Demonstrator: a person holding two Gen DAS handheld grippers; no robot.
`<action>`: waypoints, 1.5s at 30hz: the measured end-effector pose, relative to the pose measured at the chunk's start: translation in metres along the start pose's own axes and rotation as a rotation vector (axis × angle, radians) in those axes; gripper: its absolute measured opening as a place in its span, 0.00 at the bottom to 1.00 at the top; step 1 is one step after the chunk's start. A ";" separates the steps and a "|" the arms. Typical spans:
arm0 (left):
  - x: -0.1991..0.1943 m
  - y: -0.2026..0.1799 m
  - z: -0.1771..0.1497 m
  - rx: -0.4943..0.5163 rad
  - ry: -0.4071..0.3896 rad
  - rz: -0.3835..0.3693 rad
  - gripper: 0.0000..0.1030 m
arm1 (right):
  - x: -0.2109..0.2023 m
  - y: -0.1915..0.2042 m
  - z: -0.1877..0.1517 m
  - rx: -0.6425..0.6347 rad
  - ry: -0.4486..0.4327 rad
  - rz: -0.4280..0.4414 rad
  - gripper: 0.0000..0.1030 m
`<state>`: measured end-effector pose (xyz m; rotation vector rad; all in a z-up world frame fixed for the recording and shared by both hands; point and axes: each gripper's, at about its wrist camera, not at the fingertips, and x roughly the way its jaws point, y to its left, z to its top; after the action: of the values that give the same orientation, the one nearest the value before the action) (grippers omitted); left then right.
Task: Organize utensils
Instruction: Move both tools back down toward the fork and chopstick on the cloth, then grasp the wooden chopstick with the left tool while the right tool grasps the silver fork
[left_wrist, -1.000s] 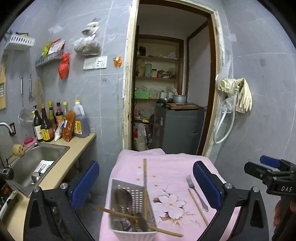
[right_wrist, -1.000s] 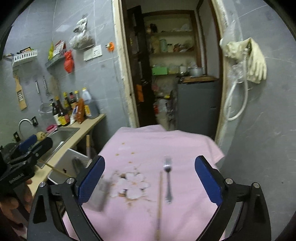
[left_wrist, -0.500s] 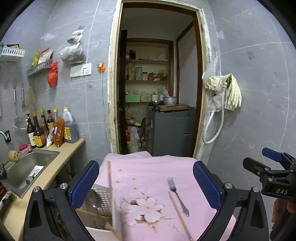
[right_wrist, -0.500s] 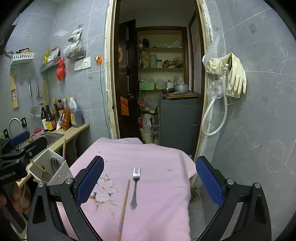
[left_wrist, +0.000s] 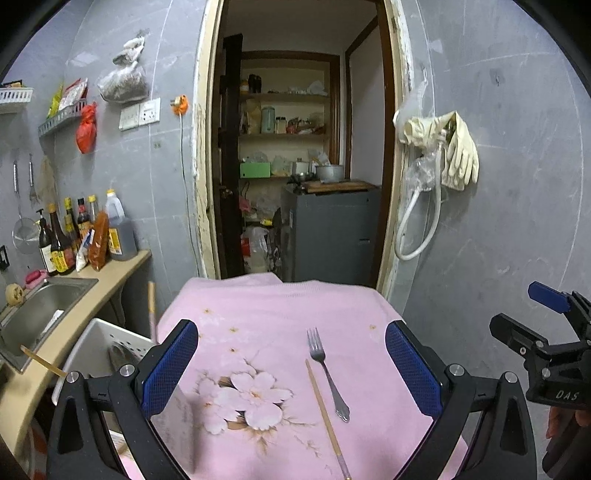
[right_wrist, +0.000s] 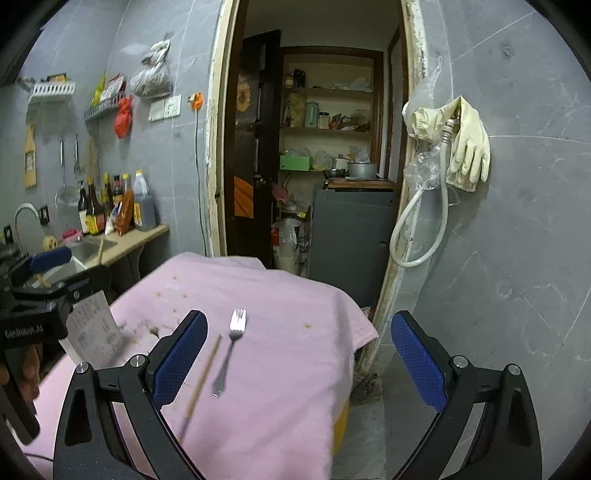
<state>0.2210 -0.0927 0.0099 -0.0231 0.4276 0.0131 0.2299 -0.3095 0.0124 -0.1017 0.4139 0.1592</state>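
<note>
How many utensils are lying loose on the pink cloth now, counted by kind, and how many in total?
Fork: 1
Chopstick: 1
Total on the pink cloth: 2
Both grippers, left and right, are open and hold nothing.

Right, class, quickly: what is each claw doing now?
Left claw: open, holding nothing.
Right claw: open, holding nothing.

Steel fork (left_wrist: 326, 373) flat on pink cloth, wooden chopstick (left_wrist: 326, 412) just beside, approx. parallel.
</note>
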 end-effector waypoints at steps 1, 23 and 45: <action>0.004 -0.002 -0.002 0.001 0.008 0.001 0.99 | 0.003 -0.001 -0.001 -0.005 0.006 0.000 0.95; 0.135 0.001 -0.068 -0.096 0.265 -0.005 0.82 | 0.132 -0.036 -0.074 0.031 0.141 0.195 0.95; 0.207 0.006 -0.095 -0.222 0.414 -0.107 0.30 | 0.251 0.002 -0.084 -0.030 0.295 0.439 0.73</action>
<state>0.3702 -0.0872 -0.1630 -0.2714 0.8371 -0.0501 0.4236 -0.2848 -0.1666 -0.0622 0.7261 0.5878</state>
